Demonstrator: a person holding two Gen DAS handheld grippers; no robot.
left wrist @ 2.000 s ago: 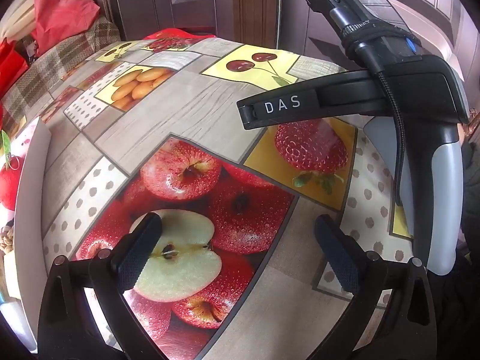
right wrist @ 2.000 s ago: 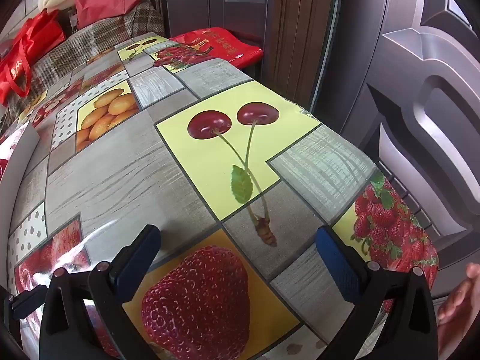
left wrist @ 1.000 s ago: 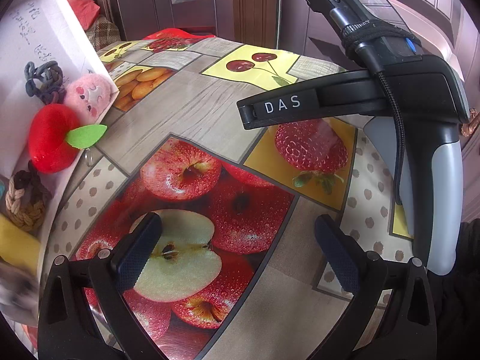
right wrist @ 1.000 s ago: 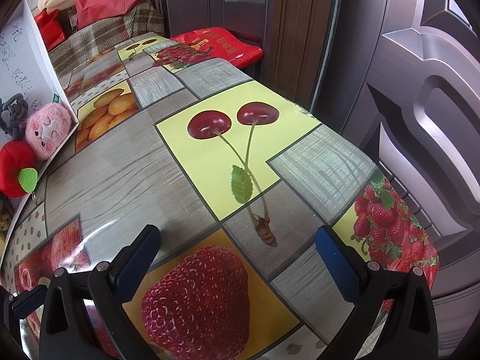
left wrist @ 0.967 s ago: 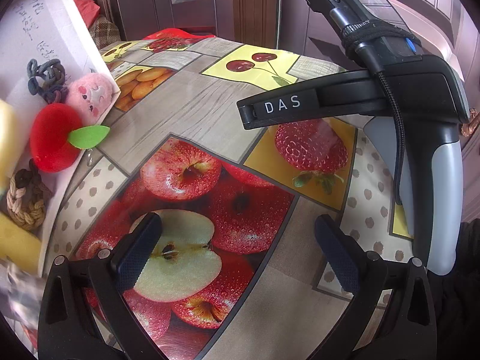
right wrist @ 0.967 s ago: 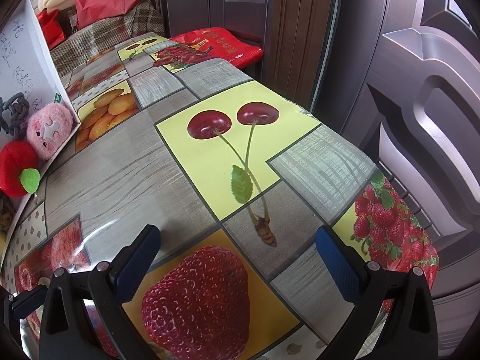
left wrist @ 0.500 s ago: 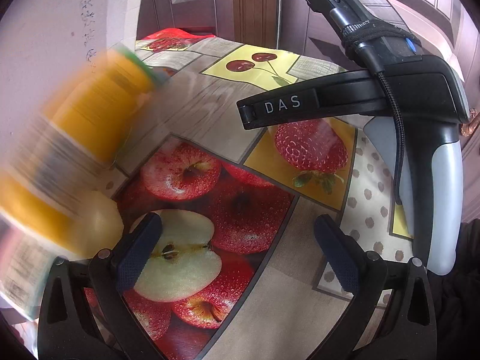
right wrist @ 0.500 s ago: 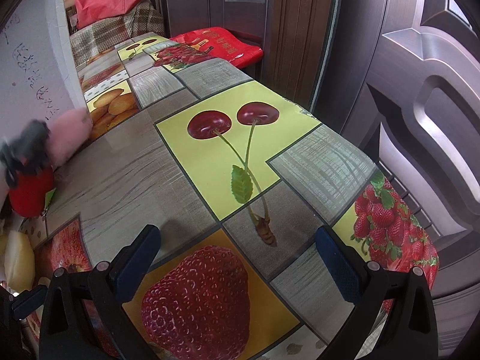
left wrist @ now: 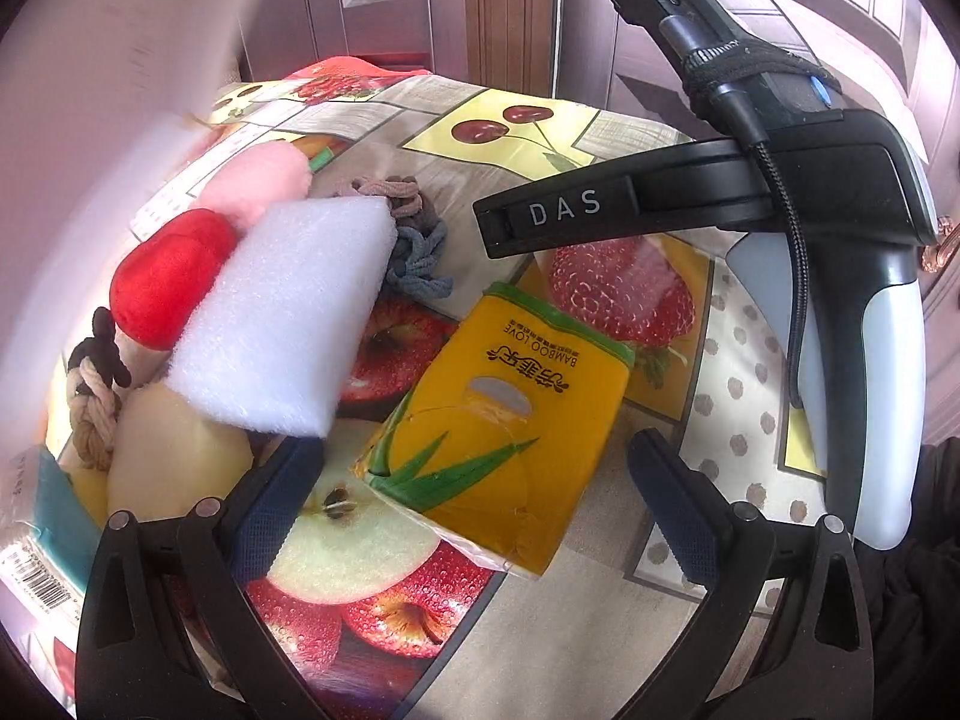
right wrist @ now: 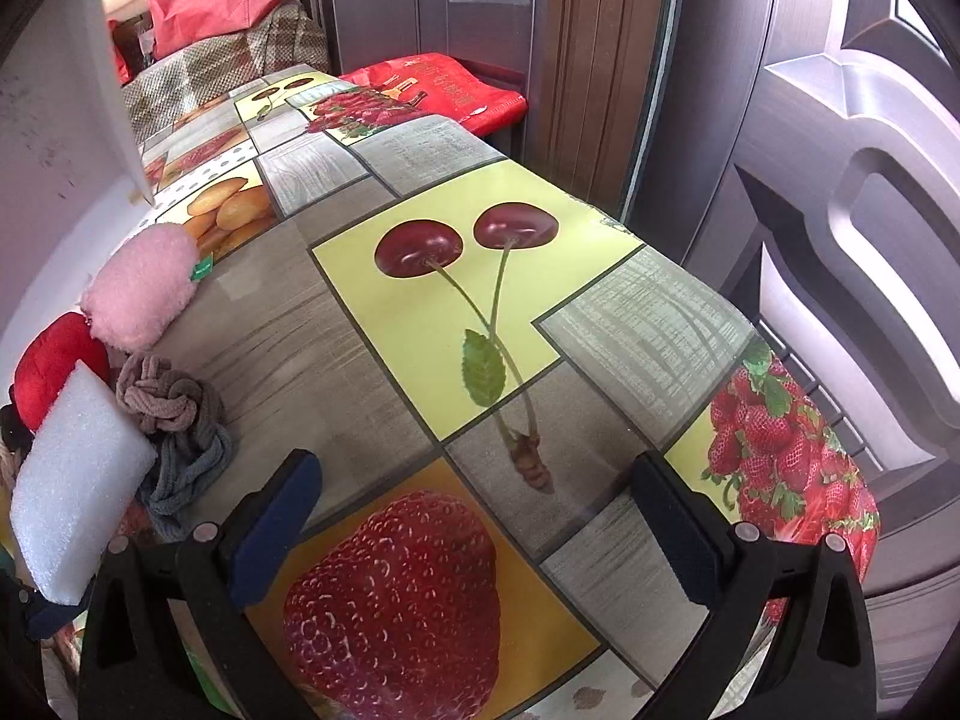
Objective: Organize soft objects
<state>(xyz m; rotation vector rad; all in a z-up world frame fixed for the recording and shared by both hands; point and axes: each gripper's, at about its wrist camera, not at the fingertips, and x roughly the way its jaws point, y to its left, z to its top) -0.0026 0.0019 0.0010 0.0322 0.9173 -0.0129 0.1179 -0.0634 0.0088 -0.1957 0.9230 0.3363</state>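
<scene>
A heap of soft things lies on the fruit-print tablecloth (left wrist: pixel 606 120) at the left side of both views. In the left wrist view a white foam block (left wrist: pixel 288 318) sits tilted on top of the pile, covering part of a red plush (left wrist: pixel 165 276) and a pink plush (left wrist: pixel 258 186) behind it, and resting over a pale yellow rounded object (left wrist: pixel 174 462) whose kind is hard to tell. A grey knotted cord (left wrist: pixel 414 246) pokes out beside the foam's far edge, and a beige and black rope knot (left wrist: pixel 93 396) lies at the pile's left edge. An orange tissue pack (left wrist: pixel 510 444) printed with green leaves lies flat on the cloth just right of the heap, between the left gripper (left wrist: pixel 474 498) fingers' line of sight and the strawberry print. The left gripper stands spread wide with nothing between its pads, and its left finger is close under the foam block. A blurred white panel (left wrist: pixel 90 120) fills the upper left, and a packet with a barcode (left wrist: pixel 36 582) is cut off at the lower left. The right gripper (right wrist: pixel 474 516) is likewise spread and empty over the cherry and strawberry prints, well apart from the heap; its black body marked DAS crosses the left view and hides part of the cloth behind it. In the right wrist view the foam block (right wrist: pixel 72 492), grey cord (right wrist: pixel 180 426), pink plush (right wrist: pixel 141 288) and red plush (right wrist: pixel 57 360) crowd the left edge, partly cut off.
</scene>
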